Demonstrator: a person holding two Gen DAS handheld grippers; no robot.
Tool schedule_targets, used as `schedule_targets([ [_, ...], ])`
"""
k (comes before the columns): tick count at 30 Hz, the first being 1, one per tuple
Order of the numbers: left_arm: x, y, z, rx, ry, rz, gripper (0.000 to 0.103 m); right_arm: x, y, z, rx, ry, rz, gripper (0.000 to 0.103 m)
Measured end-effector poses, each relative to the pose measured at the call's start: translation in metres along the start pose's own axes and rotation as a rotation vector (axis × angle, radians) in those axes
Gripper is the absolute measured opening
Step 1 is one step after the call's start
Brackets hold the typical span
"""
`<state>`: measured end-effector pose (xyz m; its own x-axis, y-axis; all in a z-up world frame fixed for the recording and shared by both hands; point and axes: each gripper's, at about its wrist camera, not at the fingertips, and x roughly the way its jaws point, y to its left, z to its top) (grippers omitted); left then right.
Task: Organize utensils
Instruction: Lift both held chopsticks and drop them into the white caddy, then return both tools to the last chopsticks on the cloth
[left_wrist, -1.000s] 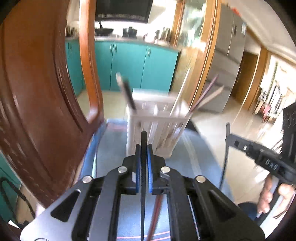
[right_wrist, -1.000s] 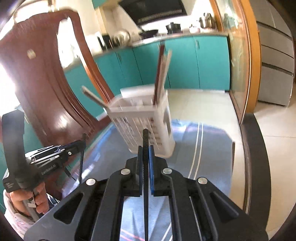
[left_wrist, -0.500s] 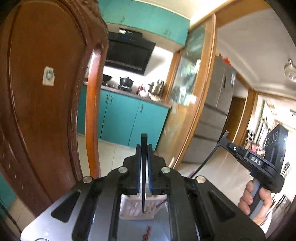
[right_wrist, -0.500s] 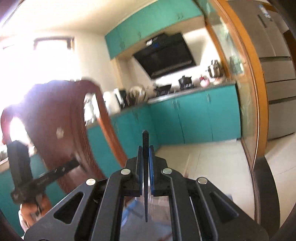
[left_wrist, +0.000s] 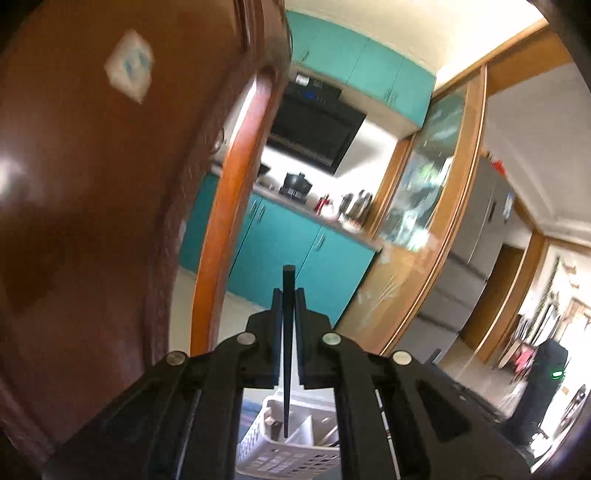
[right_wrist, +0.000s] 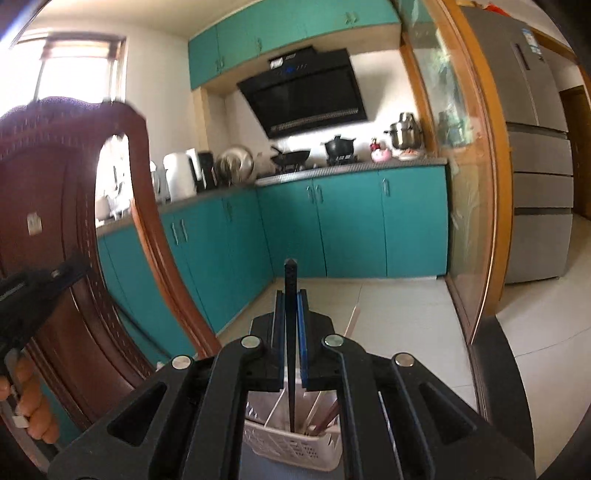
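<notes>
- Both tongs are seen closed and empty: the left gripper (left_wrist: 289, 295) and the right gripper (right_wrist: 290, 295) are raised, jaws pressed together with nothing held.
- Below them, the white utensil basket (right_wrist: 291, 448) is shown already stocked with chopsticks (right_wrist: 325, 415) upright in its compartments; sorting is judged largely done, though the table is hidden.
- Beyond, a blurred sticker (left_wrist: 129, 66) on the wooden chair back (left_wrist: 74, 221) cannot be read.
</notes>
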<state>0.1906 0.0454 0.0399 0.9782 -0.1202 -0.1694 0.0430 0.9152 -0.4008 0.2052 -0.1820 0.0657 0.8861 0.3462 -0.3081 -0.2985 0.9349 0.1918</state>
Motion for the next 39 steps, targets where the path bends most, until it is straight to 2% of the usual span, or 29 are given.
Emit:
schedule_targets([
  [5, 0.033, -0.009, -0.022, 0.050, 0.086, 0.026, 0.007, 0.009, 0.006, -0.016, -0.033, 0.039, -0.012, 0.007],
  [9, 0.037, -0.016, -0.028, 0.089, 0.097, 0.032, 0.007, 0.003, 0.003, -0.018, -0.026, 0.044, -0.024, 0.007],
  [12, 0.029, -0.019, -0.030, 0.110, 0.097, 0.019, 0.010, -0.010, -0.002, -0.016, -0.020, 0.021, -0.032, 0.018],
  [16, 0.015, -0.023, -0.030, 0.124, 0.097, -0.008, 0.022, -0.040, -0.009, -0.009, 0.013, -0.010, -0.011, 0.036],
  [20, -0.006, -0.031, -0.042, 0.194, 0.095, -0.022, 0.023, -0.075, -0.012, -0.007, 0.016, -0.019, 0.054, 0.041],
  [22, -0.014, -0.026, -0.056, 0.186, 0.089, 0.005, 0.023, -0.087, -0.012, -0.012, -0.004, 0.037, 0.102, 0.045],
  [23, -0.014, -0.021, -0.070, 0.181, 0.115, 0.002, 0.023, -0.087, -0.010, -0.019, -0.027, 0.083, 0.120, 0.047],
  [25, -0.004, -0.010, -0.097, 0.205, 0.193, 0.017, 0.023, -0.081, -0.007, -0.040, -0.066, 0.172, 0.121, 0.047],
  [26, 0.005, 0.001, -0.115, 0.207, 0.258, 0.045, 0.023, -0.074, -0.007, -0.049, -0.065, 0.206, 0.119, 0.047],
  [28, 0.021, 0.028, -0.143, 0.149, 0.391, 0.093, 0.023, -0.045, -0.009, -0.080, -0.031, 0.331, 0.141, 0.047],
  [30, 0.028, 0.043, -0.158, 0.134, 0.451, 0.140, 0.023, -0.011, -0.012, -0.113, 0.003, 0.446, 0.154, 0.047],
  [31, 0.030, 0.045, -0.164, 0.162, 0.457, 0.167, 0.023, 0.010, -0.013, -0.132, 0.020, 0.507, 0.138, 0.046],
  [32, 0.031, 0.044, -0.166, 0.190, 0.456, 0.183, 0.023, 0.026, -0.015, -0.147, 0.030, 0.555, 0.112, 0.037],
  [34, 0.029, 0.040, -0.171, 0.259, 0.439, 0.215, 0.023, 0.057, -0.019, -0.173, 0.063, 0.659, 0.059, 0.033],
  [36, 0.028, 0.037, -0.173, 0.287, 0.439, 0.220, 0.023, 0.072, -0.023, -0.184, 0.107, 0.704, 0.032, 0.033],
  [39, 0.030, 0.034, -0.174, 0.305, 0.451, 0.221, 0.024, 0.087, -0.024, -0.193, 0.151, 0.727, -0.012, 0.033],
])
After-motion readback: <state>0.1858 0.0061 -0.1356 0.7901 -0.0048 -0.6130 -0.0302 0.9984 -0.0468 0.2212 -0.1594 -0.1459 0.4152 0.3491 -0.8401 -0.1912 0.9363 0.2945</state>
